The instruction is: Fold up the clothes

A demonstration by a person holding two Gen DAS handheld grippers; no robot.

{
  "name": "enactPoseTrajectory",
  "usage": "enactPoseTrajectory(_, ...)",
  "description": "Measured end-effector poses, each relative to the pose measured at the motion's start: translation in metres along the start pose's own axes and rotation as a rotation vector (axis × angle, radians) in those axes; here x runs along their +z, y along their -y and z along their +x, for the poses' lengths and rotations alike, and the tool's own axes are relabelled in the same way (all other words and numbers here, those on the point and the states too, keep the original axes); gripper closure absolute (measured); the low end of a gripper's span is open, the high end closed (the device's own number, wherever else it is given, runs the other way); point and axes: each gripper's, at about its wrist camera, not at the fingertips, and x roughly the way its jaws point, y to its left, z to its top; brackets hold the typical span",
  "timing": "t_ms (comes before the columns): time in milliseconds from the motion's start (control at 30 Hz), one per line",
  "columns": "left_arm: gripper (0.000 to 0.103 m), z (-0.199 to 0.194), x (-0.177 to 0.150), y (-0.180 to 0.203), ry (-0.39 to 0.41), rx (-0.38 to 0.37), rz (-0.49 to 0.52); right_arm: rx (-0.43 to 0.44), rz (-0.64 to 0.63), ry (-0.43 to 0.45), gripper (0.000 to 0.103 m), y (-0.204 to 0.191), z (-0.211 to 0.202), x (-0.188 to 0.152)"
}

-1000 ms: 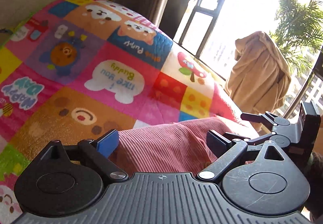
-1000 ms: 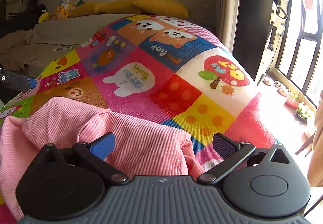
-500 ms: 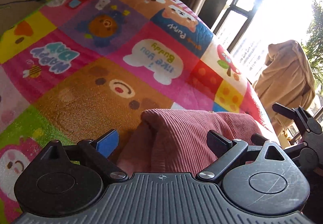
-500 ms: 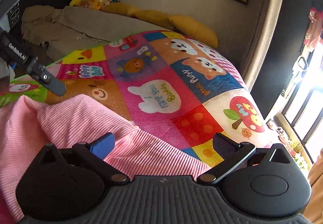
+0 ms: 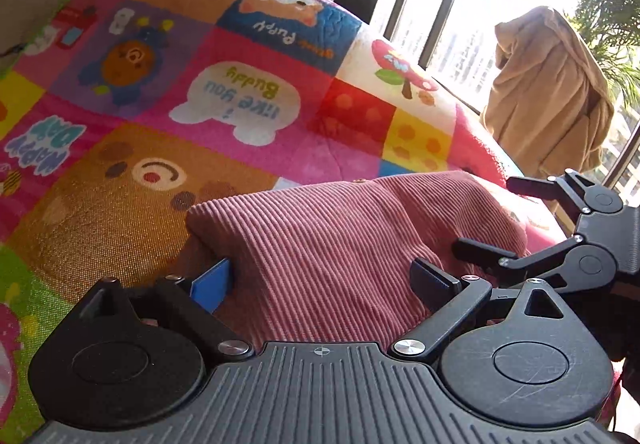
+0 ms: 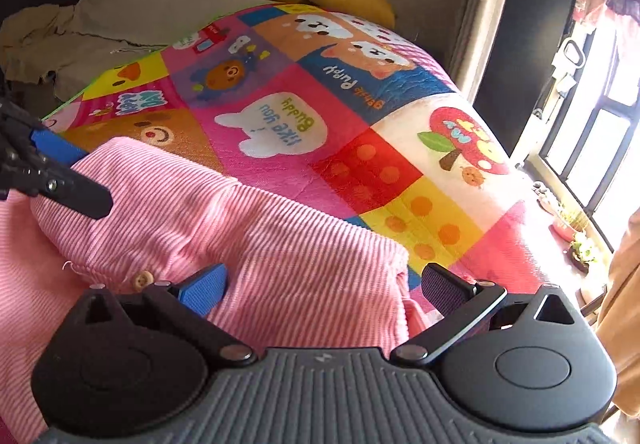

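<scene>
Already the pink corduroy garment point(image 5: 332, 244) looks part-folded: from the left wrist view it lies doubled into a thick pad on the patchwork quilt point(image 5: 224, 116), a rounded fold edge at about ten o'clock from the left gripper point(image 5: 324, 280). That gripper stands released, its jaws spread wide with the cloth lying between them and nothing pinched. The right gripper point(image 5: 516, 220) shows at three o'clock, also spread, just beside the garment's far end.

From the right wrist view, the garment point(image 6: 256, 244) fills the lower left, a wooden button point(image 6: 143, 278) at nine o'clock from the right gripper point(image 6: 324, 288), whose jaws are apart over the cloth's corner. I'd judge one fold made, with squaring up and further folds left; how the underside lies is hidden.
</scene>
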Motion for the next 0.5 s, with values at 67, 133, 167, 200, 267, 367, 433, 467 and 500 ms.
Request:
enactPoseTrajectory(67, 0.006, 0.003, -0.001, 0.002, -0.007, 0.012, 0.013, -0.063, 0.050, 0.008, 0.000, 0.015, 0.003, -0.003)
enactPoseTrajectory(133, 0.005, 0.003, -0.002, 0.002, -0.011, 0.012, 0.013, -0.052, 0.106, -0.043, 0.000, 0.025, 0.017, -0.011)
enactPoseTrajectory(167, 0.005, 0.003, -0.002, 0.002, -0.013, 0.013, 0.010, -0.047, 0.134, -0.068, 0.000, 0.030, 0.023, -0.015)
enactPoseTrajectory(200, 0.005, 0.002, -0.002, 0.001, -0.014, 0.014, 0.007, -0.040, 0.158, -0.089, 0.000, 0.034, 0.030, -0.019)
enactPoseTrajectory(267, 0.005, -0.001, -0.002, -0.001, -0.014, 0.020, -0.008, -0.023, 0.172, -0.086, 0.000, 0.035, 0.032, -0.025)
enactPoseTrajectory(367, 0.005, -0.010, -0.004, -0.017, 0.008, 0.023, -0.114, 0.006, 0.199, -0.043, 0.000, 0.042, 0.020, -0.024)
enactPoseTrajectory(433, 0.005, -0.020, -0.007, -0.034, 0.018, -0.014, -0.219, 0.044, 0.253, -0.011, 0.000, 0.055, 0.006, -0.025)
enactPoseTrajectory(467, 0.005, -0.025, -0.010, -0.043, 0.013, -0.059, -0.271, 0.065, 0.288, 0.003, 0.000, 0.063, -0.001, -0.025)
enactPoseTrajectory(500, 0.005, -0.030, -0.014, -0.051, 0.007, -0.106, -0.321, 0.092, 0.329, 0.014, 0.000, 0.072, -0.008, -0.026)
